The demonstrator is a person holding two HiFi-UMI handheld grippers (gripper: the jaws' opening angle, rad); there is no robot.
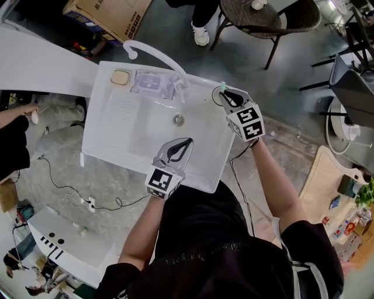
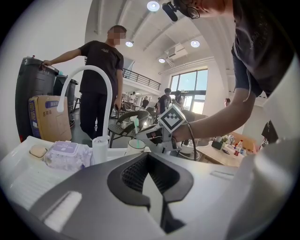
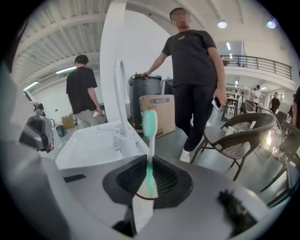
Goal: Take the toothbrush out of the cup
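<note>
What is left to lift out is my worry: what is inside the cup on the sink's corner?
A green toothbrush stands in the cup, bristles up, clamped by the right gripper. The cup's bottom is hidden by its wall and the gripper.

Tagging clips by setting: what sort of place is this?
Probably an open workshop or lab hall, not a bathroom: the white sink stands free on a concrete floor, beside a cardboard box and wicker chair.
</note>
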